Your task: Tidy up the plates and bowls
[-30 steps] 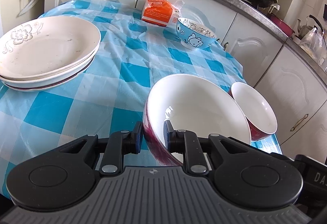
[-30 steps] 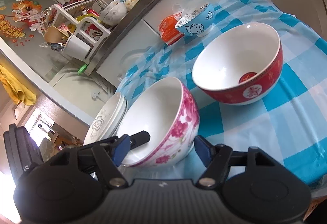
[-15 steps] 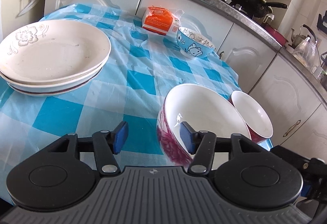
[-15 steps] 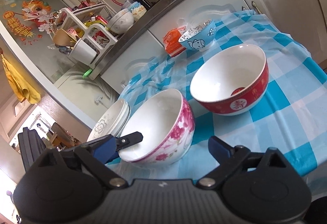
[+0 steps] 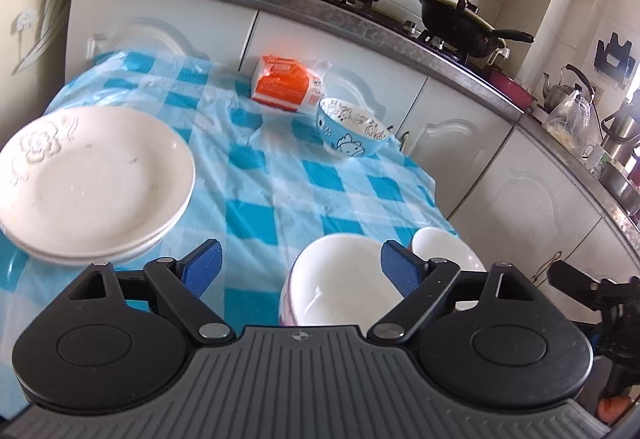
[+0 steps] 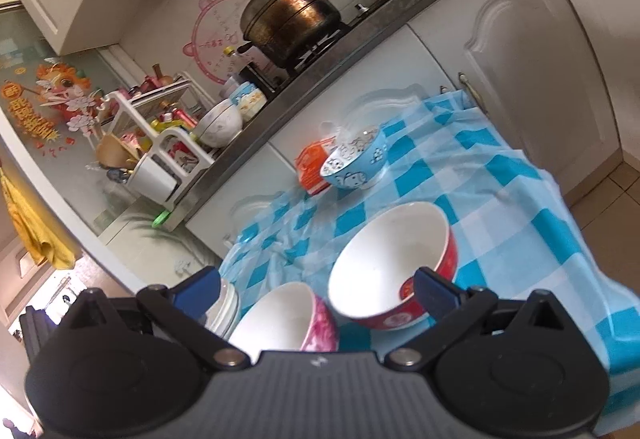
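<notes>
A worktop under a blue-and-white checked cloth (image 5: 256, 215) carries the dishes. At far left sits a stack of 2 white plates (image 5: 92, 183), the top one embossed with a flower. The left gripper (image 5: 302, 263) hangs above the cloth, jaws wide apart and holding nothing. Just below it stands a pink floral bowl (image 6: 292, 319), and touching or nearly touching its right side is a red bowl (image 6: 392, 263) with a white inside. The right gripper (image 6: 316, 289) hovers over both, jaws wide apart, empty. At the far edge, a blue cartoon bowl (image 5: 352, 133) sits just beside an orange packet (image 5: 284, 85).
</notes>
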A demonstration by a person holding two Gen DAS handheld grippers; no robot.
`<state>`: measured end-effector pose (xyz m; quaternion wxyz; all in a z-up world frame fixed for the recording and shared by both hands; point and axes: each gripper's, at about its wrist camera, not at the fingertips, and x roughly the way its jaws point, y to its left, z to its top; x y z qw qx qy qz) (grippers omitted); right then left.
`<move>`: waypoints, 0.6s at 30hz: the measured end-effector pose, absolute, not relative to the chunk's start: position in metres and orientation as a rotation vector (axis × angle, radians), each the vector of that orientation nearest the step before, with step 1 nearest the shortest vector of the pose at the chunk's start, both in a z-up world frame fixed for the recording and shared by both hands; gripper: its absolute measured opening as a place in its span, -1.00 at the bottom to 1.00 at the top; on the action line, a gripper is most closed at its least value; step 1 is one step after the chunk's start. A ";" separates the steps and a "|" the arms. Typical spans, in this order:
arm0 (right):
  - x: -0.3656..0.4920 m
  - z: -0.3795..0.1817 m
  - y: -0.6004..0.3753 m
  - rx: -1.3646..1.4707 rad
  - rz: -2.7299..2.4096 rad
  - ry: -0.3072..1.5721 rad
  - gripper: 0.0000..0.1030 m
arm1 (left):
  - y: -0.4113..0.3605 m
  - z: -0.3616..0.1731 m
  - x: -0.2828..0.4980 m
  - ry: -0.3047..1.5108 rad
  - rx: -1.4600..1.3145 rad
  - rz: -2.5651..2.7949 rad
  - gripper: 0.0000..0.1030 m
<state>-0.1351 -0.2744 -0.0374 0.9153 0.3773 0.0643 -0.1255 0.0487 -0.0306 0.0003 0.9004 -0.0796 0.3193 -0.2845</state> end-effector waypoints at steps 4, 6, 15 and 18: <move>-0.127 -0.031 -0.301 0.796 -0.283 0.162 0.97 | -0.050 0.015 0.061 0.671 -0.127 -0.597 1.00; -0.118 -0.026 -0.314 0.805 -0.285 0.168 0.97 | -0.062 0.019 0.072 0.681 -0.121 -0.609 1.00; -0.067 -0.012 -0.367 0.781 -0.265 0.214 0.97 | -0.110 0.024 0.130 0.741 -0.132 -0.602 1.00; -0.047 -0.013 -0.388 0.818 -0.246 0.232 0.94 | -0.122 0.023 0.155 0.759 -0.160 -0.601 1.00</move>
